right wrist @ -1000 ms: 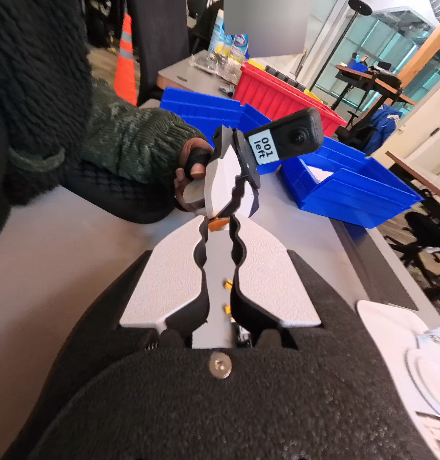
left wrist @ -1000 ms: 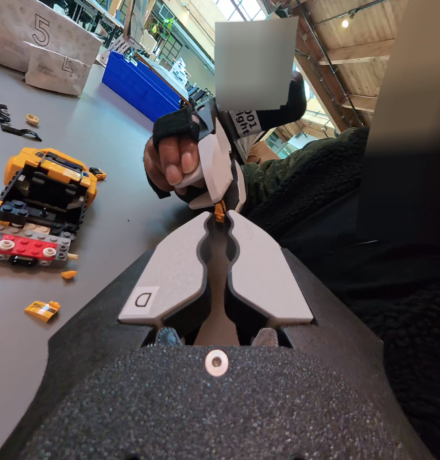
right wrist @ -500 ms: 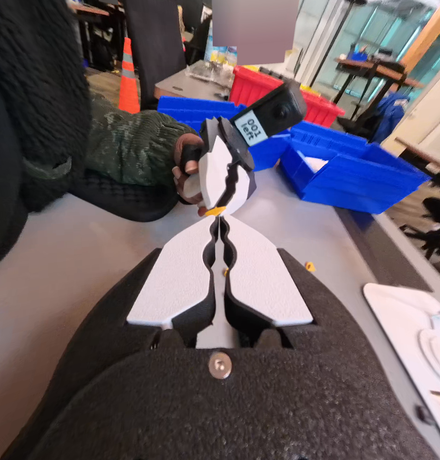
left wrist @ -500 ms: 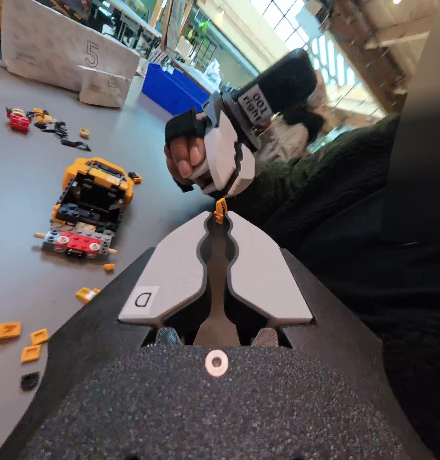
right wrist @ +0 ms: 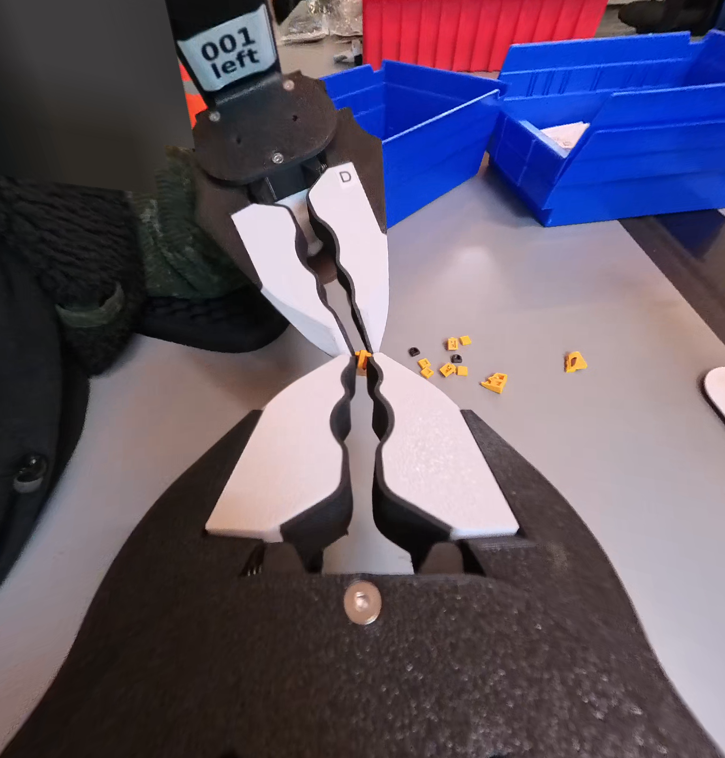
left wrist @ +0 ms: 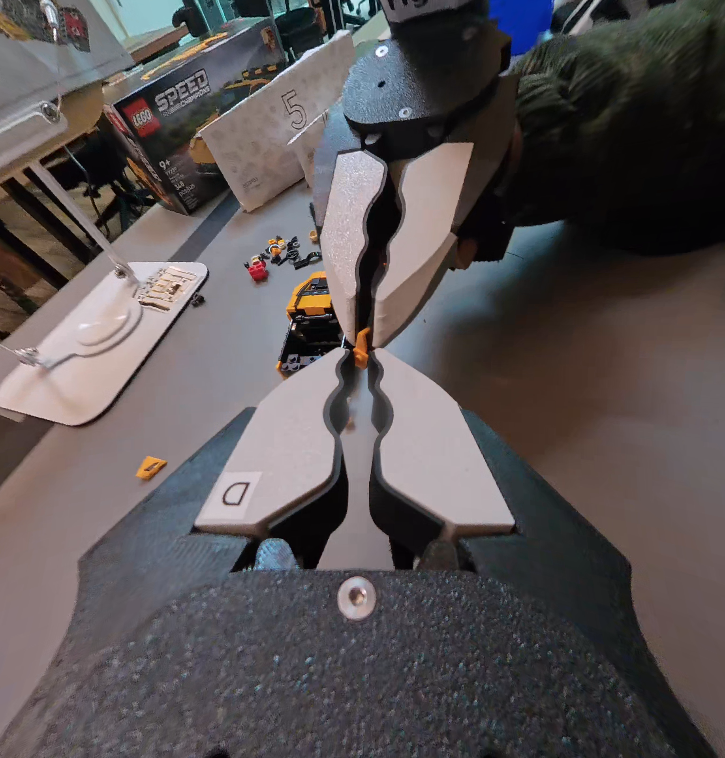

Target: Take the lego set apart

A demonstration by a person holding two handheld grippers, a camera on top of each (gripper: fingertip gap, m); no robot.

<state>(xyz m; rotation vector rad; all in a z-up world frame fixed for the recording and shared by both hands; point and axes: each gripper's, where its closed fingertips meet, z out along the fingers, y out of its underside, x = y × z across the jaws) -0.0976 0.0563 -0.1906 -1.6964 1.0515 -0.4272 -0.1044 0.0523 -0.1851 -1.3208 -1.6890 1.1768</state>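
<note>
- At frame centre of the left wrist view, left hand-held gripper clenched tip-first on a small orange lego piece.
- Coming down from the upper middle of that view, right hand-held gripper clamped on the same piece, tips meeting the left's tips nose to nose.
- Same pinch at mid-frame of the right wrist view: right hand-held gripper below, left hand-held gripper above, orange piece between the two pairs of tips.
- Just behind the meeting tips in the left wrist view, partly stripped orange-and-black lego car on the grey tabletop.
- Right of centre in the right wrist view, loose orange and black bits scattered on the tabletop.
- Upper right of that view, blue bins; upper left of the left wrist view, lego box.
</note>
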